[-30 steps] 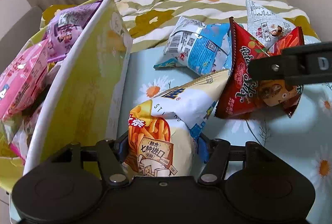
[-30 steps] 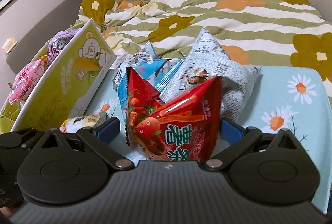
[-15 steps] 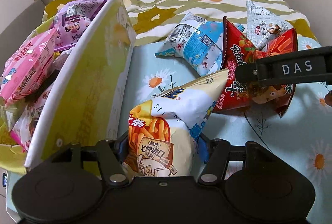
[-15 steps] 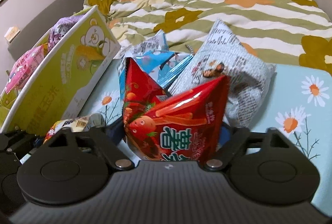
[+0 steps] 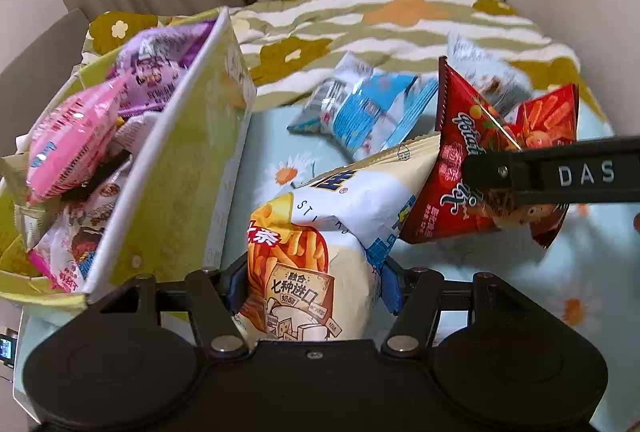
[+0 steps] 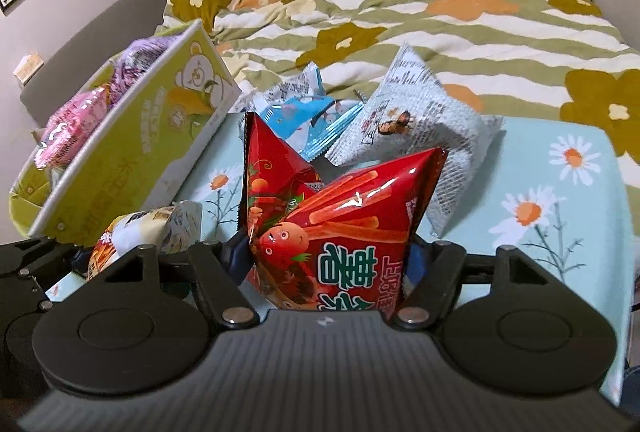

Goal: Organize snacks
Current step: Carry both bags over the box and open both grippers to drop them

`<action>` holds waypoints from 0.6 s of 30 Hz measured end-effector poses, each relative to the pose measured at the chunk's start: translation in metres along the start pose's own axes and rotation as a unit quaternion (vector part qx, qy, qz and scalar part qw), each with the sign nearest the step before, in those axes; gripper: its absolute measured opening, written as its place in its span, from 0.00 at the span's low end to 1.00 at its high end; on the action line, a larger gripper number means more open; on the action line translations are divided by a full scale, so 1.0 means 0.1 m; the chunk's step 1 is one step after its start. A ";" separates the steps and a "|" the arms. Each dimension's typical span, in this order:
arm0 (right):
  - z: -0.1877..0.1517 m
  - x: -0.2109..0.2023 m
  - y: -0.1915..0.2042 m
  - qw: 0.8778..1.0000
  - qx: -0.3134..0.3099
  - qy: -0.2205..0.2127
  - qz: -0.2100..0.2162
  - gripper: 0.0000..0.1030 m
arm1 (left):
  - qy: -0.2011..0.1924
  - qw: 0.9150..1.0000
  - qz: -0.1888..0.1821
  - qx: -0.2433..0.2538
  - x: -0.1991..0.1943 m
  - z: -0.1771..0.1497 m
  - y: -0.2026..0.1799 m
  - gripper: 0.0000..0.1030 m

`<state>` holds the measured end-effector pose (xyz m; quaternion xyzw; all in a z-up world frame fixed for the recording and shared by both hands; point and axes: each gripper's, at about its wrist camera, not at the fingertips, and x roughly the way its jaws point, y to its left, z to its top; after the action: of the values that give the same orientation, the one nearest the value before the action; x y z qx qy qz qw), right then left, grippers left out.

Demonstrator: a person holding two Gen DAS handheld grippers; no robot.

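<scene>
My left gripper (image 5: pixel 310 284) is shut on a white and orange snack bag (image 5: pixel 320 232), held above the blue daisy sheet beside the yellow box (image 5: pixel 176 191). The bag also shows in the right wrist view (image 6: pixel 136 232). My right gripper (image 6: pixel 324 260) is shut on a red snack bag (image 6: pixel 340 216), lifted off the sheet; the bag shows in the left wrist view (image 5: pixel 492 167) with the right gripper's finger (image 5: pixel 552 175) across it. The yellow box (image 6: pixel 132 151) holds pink (image 5: pixel 72 143) and purple (image 5: pixel 160 71) bags.
A blue snack bag (image 5: pixel 368 111) and a white printed bag (image 6: pixel 416 123) lie on the daisy sheet (image 6: pixel 560 191) behind the red bag. A striped flowered quilt (image 6: pixel 440 31) is bunched at the back. Curtains hang behind.
Both grippers have risen with their bags. The red bag has lifted off the sheet and the box's contents show more fully.
</scene>
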<state>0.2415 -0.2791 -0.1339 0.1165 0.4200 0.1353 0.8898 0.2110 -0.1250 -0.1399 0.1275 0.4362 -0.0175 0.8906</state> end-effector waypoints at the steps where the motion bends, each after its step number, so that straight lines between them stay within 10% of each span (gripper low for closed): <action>1: 0.00 -0.07 0.01 1.000 0.001 -0.003 -0.001 0.84 | -0.005 1.000 -0.002 -0.003 -0.06 0.01 0.01 0.64; 18: 0.35 -0.96 0.56 0.997 -0.030 -0.071 0.002 0.84 | -0.128 0.989 0.020 -0.075 -1.28 0.16 0.80 0.64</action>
<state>0.2019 -0.2623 -0.0254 0.0995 0.3513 0.1409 0.9203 0.1556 -0.0618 -0.0140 0.0660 0.3161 0.0164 0.9463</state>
